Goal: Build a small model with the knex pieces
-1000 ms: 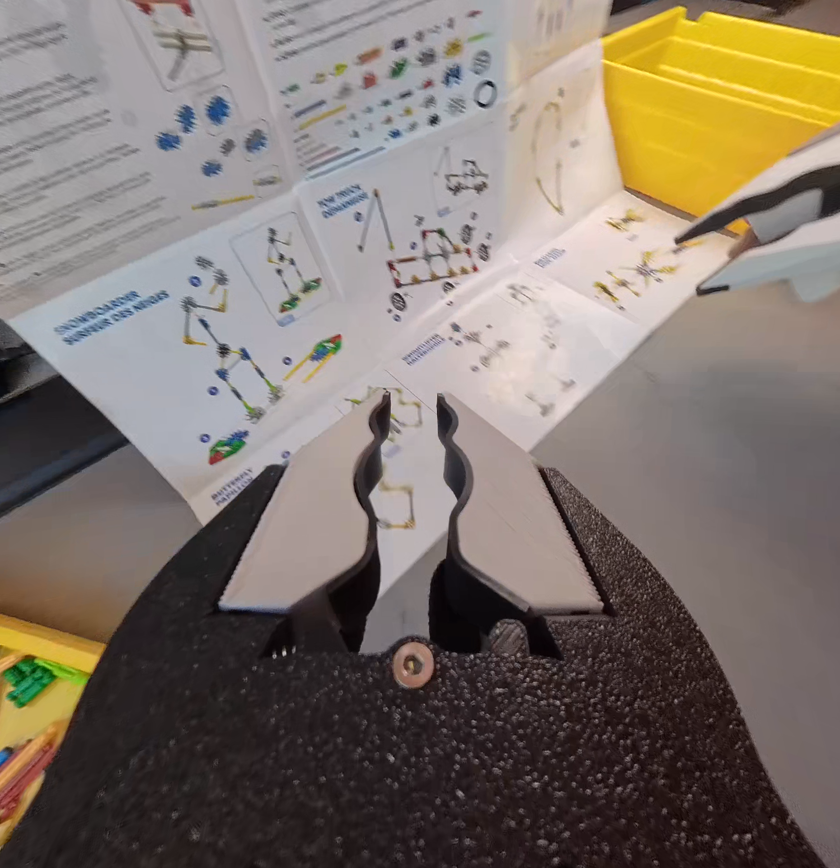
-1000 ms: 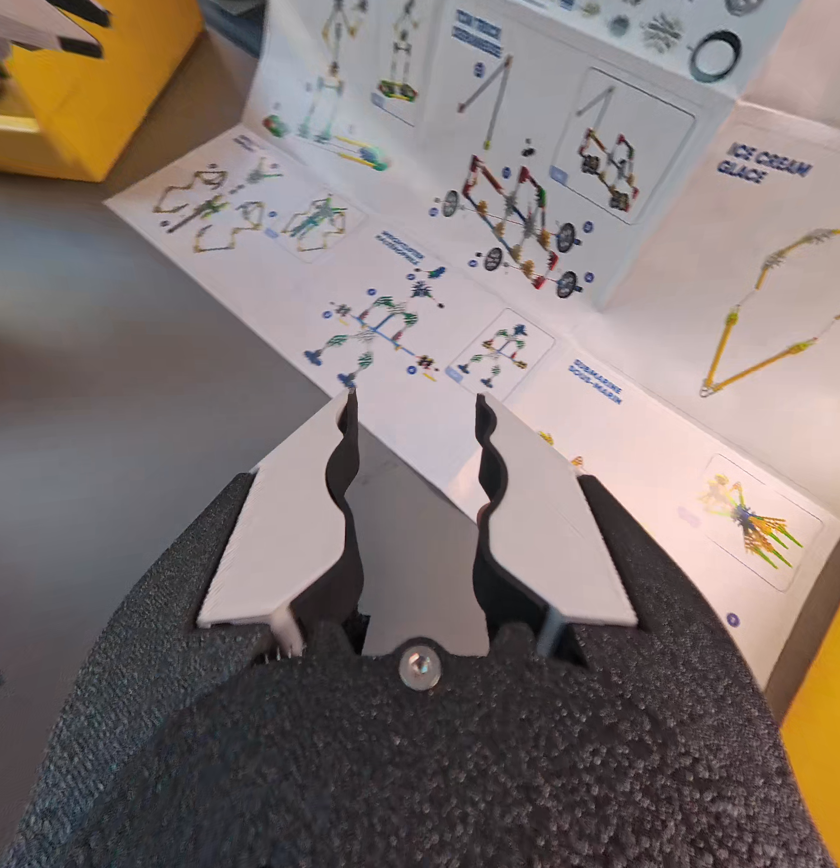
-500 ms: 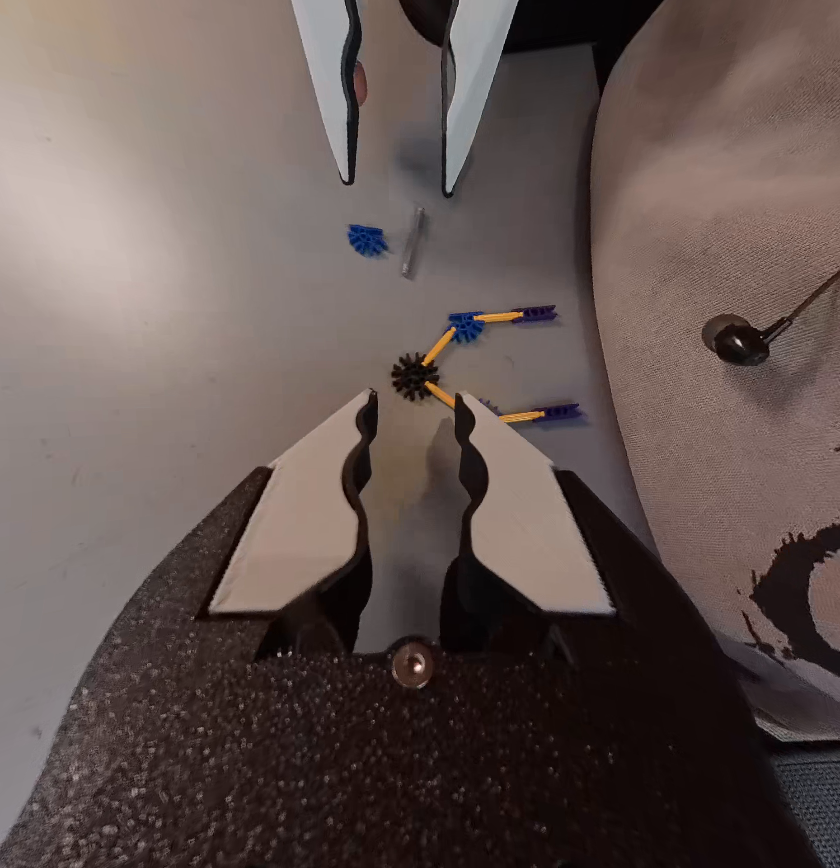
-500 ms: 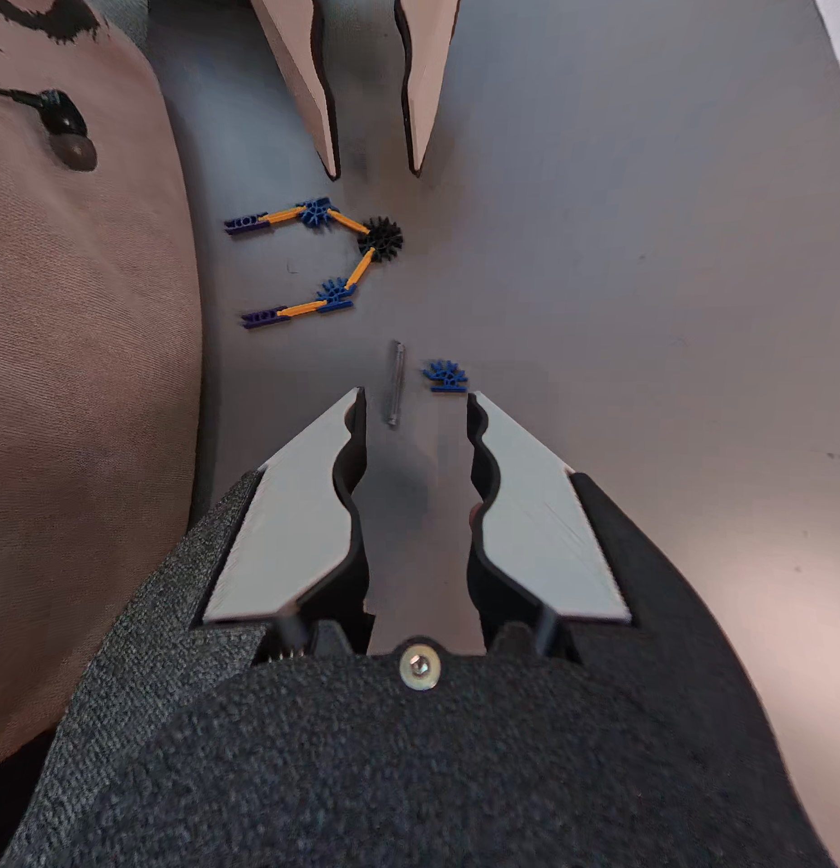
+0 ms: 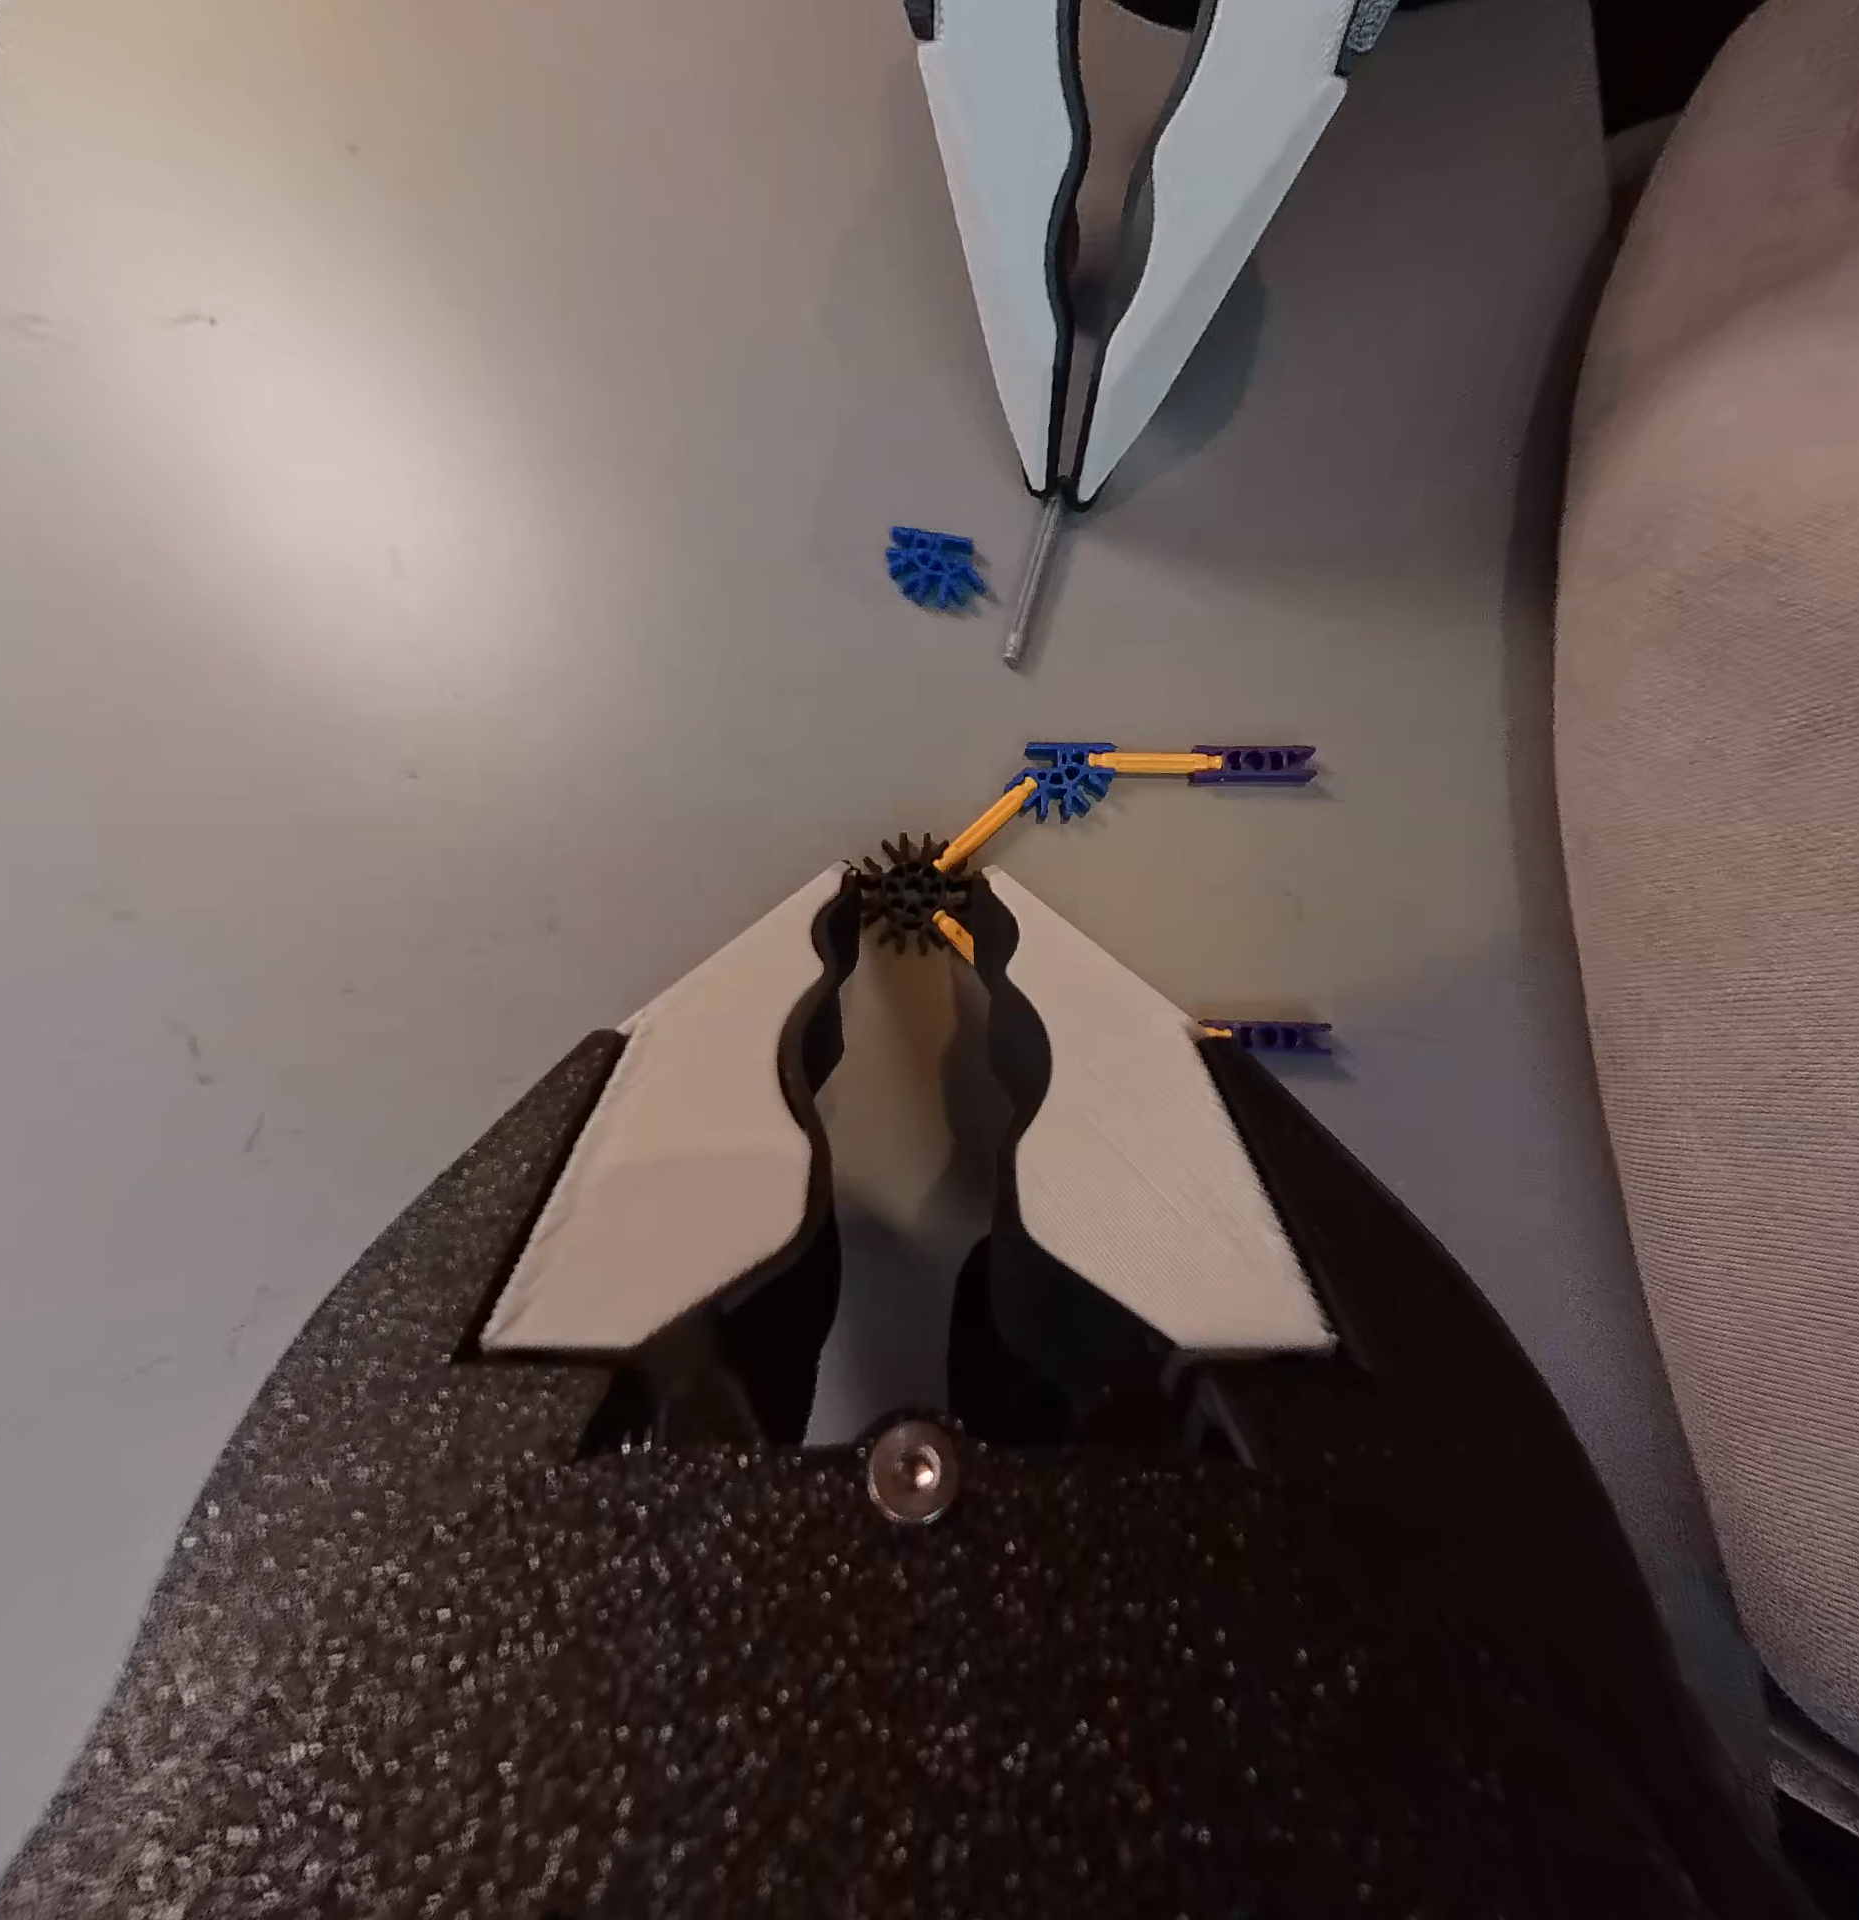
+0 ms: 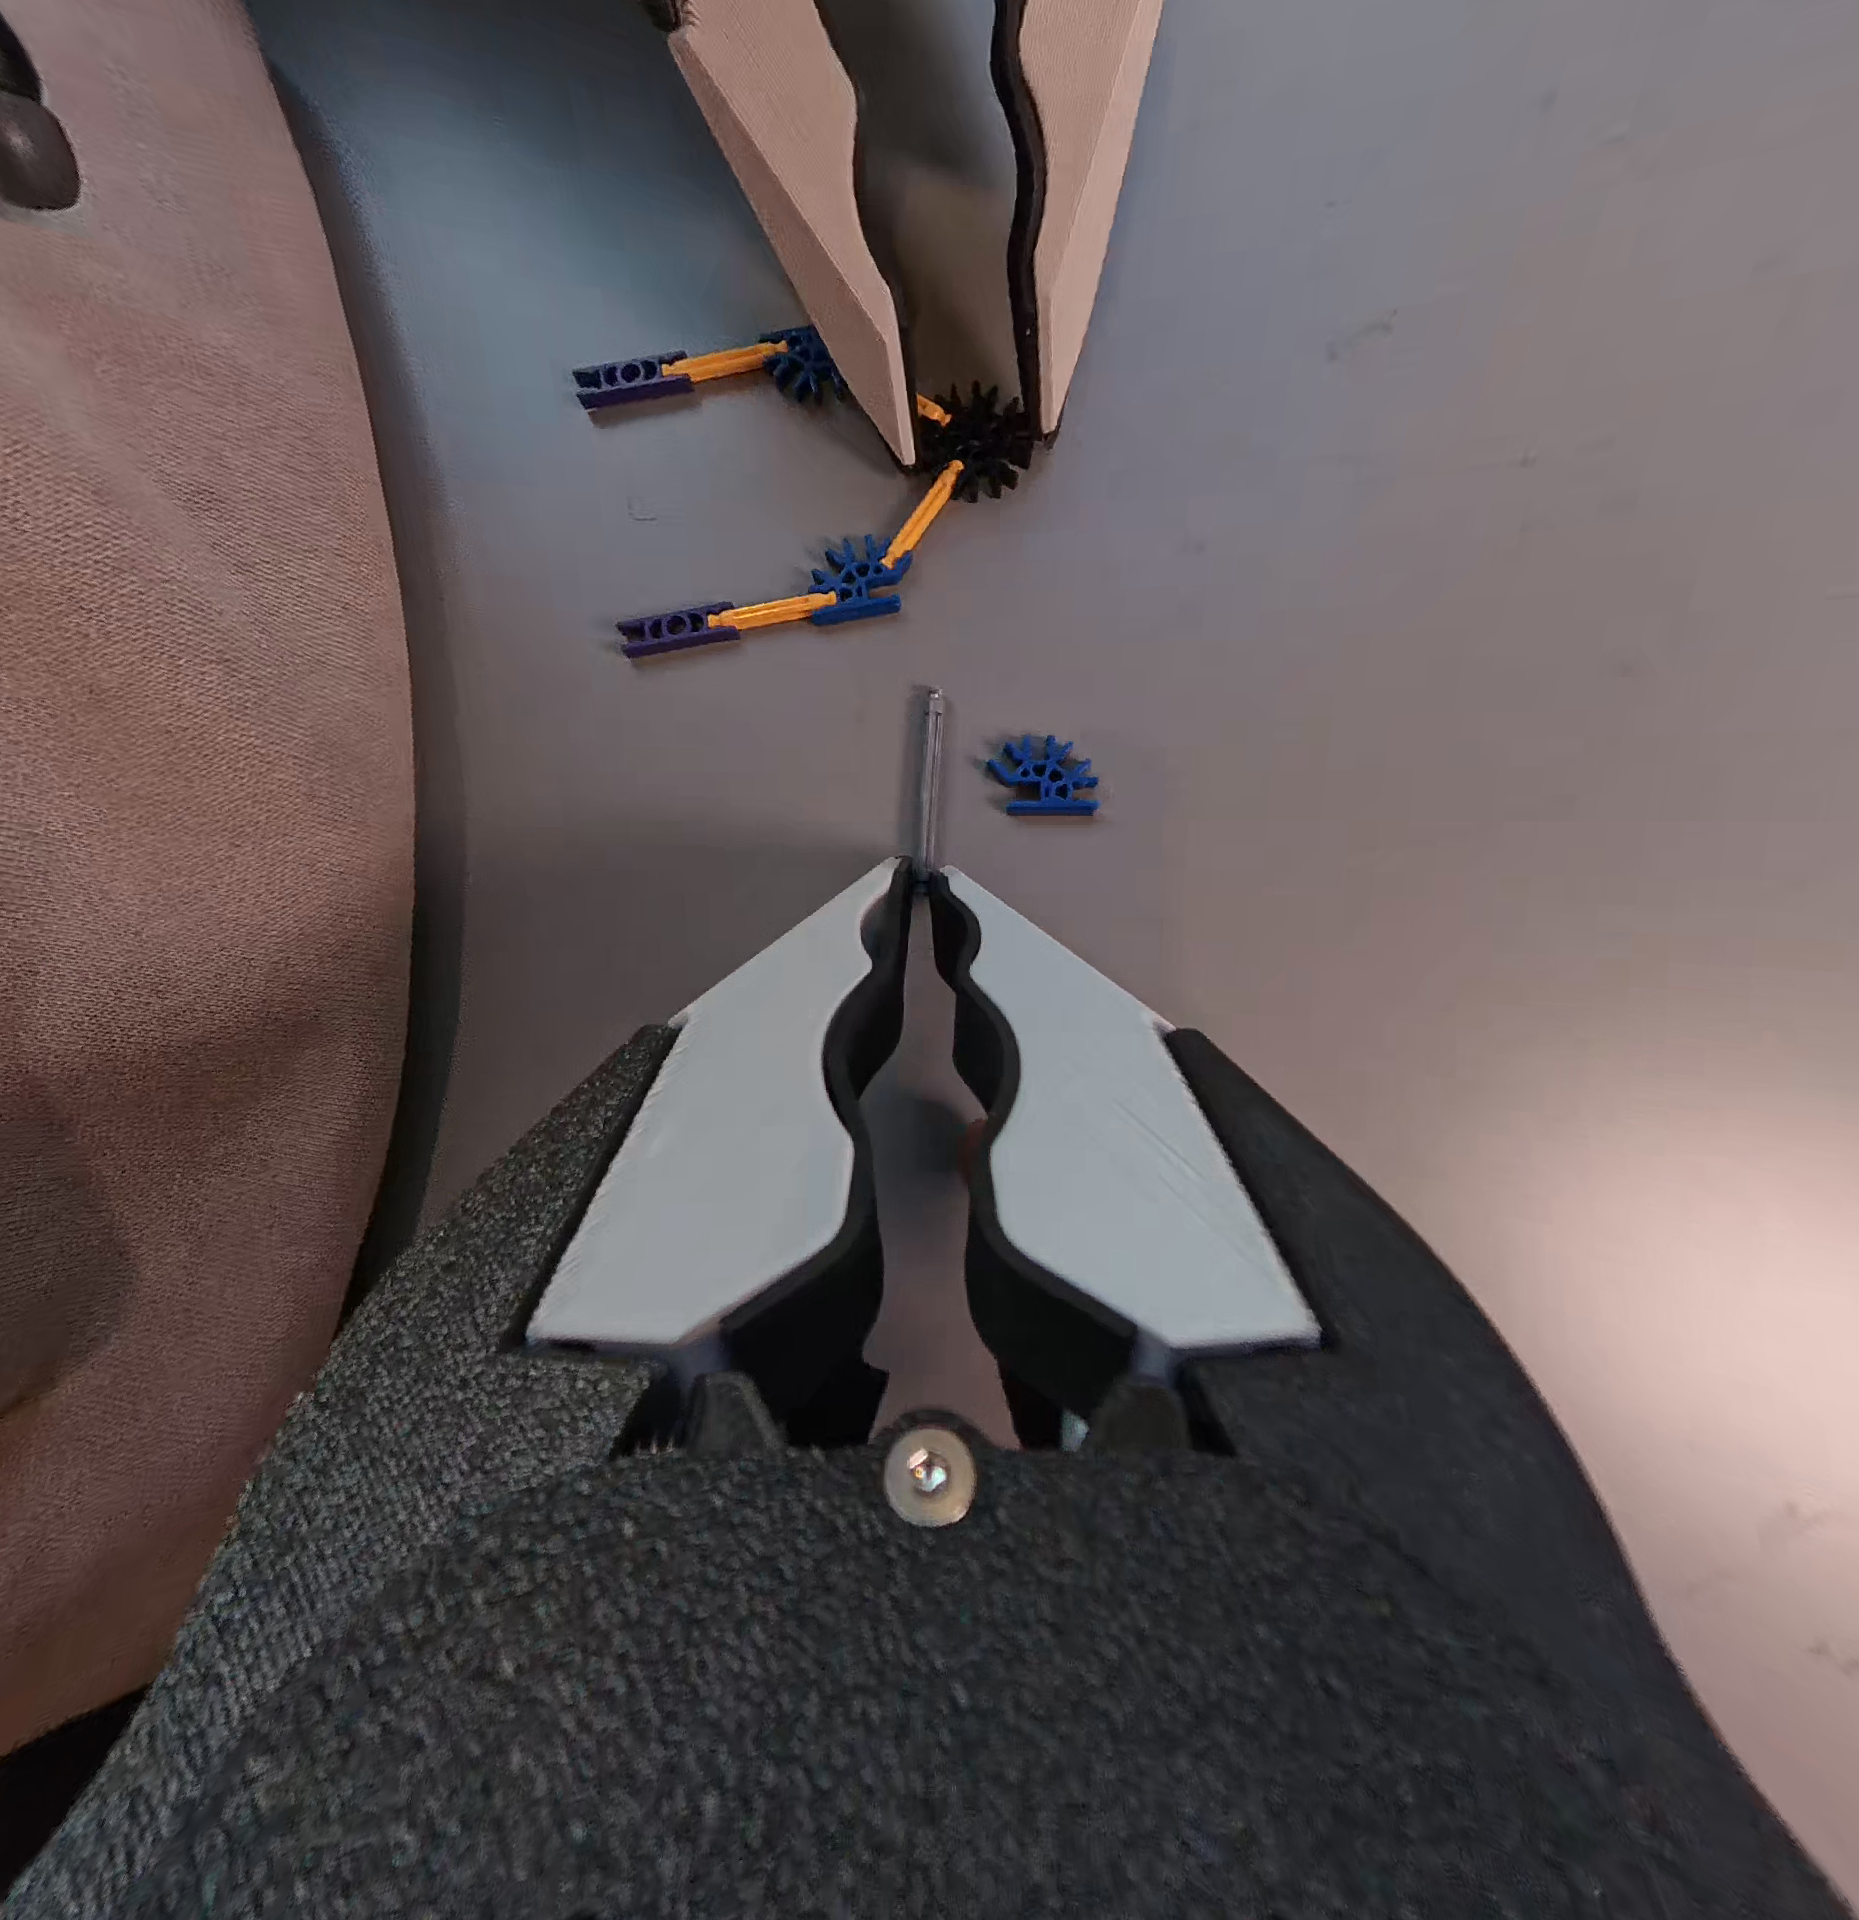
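In the left wrist view, my left claw (image 5: 917,896) is at the middle of the picture. It is only a little way open, and its two tips press on both sides of a black round plastic piece with spikes like a sun (image 5: 909,906). Thin yellow plastic sticks (image 5: 982,826) run from this black piece out to 1 o'clock and 3 o'clock. They join a blue fan-shaped plastic piece (image 5: 1065,779) and two short purple plastic end pieces (image 5: 1252,764). All of it lies flat. At 12 o'clock my right claw (image 5: 1058,501) points down at me. Its tips are squeezed together on one end of a thin grey stick (image 5: 1029,587). A loose blue fan piece (image 5: 935,566) lies just beside that stick, not touching it.

In the right wrist view, my right claw (image 6: 920,871) is almost fully closed and pinches the near end of the thin grey stick (image 6: 930,758), which points to 12 o'clock. The loose blue fan piece (image 6: 1044,779) sits just beside it at 1 o'clock. Farther up, the left claw (image 6: 977,442) has the black round piece (image 6: 982,465) between its tips, and the yellow sticks (image 6: 925,514) spread out to 9 o'clock.

Everything lies on a smooth grey table (image 6: 1476,520) with a few small scuffs. A person's tan cloth top (image 6: 177,779) fills the 9 o'clock side. I cannot see more of the room.
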`<state>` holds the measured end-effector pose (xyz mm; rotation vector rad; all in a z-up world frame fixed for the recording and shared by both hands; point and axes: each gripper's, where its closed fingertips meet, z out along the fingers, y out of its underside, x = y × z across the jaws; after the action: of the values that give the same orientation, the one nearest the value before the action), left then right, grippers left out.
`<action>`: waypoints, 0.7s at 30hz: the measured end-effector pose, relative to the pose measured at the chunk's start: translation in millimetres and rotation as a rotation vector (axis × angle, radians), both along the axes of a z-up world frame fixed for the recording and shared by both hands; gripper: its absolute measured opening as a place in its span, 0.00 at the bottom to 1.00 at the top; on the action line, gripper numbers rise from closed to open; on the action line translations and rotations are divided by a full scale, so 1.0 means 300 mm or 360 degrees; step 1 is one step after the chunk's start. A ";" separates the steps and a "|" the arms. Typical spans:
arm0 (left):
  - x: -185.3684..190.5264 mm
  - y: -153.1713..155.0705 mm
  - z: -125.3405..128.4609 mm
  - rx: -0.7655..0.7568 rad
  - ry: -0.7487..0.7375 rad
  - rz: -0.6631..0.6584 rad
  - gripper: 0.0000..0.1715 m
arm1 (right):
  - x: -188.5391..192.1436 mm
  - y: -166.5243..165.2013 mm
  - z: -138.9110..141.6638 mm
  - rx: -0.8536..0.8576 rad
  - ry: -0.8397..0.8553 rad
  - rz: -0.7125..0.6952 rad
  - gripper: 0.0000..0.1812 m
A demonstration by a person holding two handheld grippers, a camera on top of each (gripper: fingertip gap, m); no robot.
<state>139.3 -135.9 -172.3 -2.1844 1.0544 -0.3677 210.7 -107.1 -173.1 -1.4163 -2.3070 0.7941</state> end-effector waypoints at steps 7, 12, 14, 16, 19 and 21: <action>-0.109 0.215 0.035 0.0014 -0.0114 0.0088 0.00 | -0.093 0.143 0.116 -0.0122 0.0189 -0.0165 0.01; -0.147 0.328 0.045 0.0080 -0.0127 0.0097 0.00 | -0.163 0.301 0.099 -0.0066 0.0164 -0.0376 0.01; -0.184 0.354 0.067 0.0122 -0.0158 0.0191 0.09 | -0.179 0.341 0.075 -0.0080 0.0145 -0.0469 0.01; -0.228 0.366 0.061 0.0105 -0.0152 0.0279 0.18 | -0.191 0.361 0.051 -0.0121 0.0127 -0.0537 0.01; -0.222 0.353 0.031 0.0001 -0.0195 0.0287 0.21 | -0.199 0.379 0.024 -0.0113 0.0089 -0.0596 0.01; -0.196 0.347 0.008 -0.0035 -0.0161 0.0243 0.20 | -0.203 0.390 0.016 -0.0079 0.0078 -0.0627 0.01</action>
<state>80.6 -31.7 -169.8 -2.2246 0.8272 -0.4168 149.9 9.9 -168.4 -1.7744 -1.8922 0.7562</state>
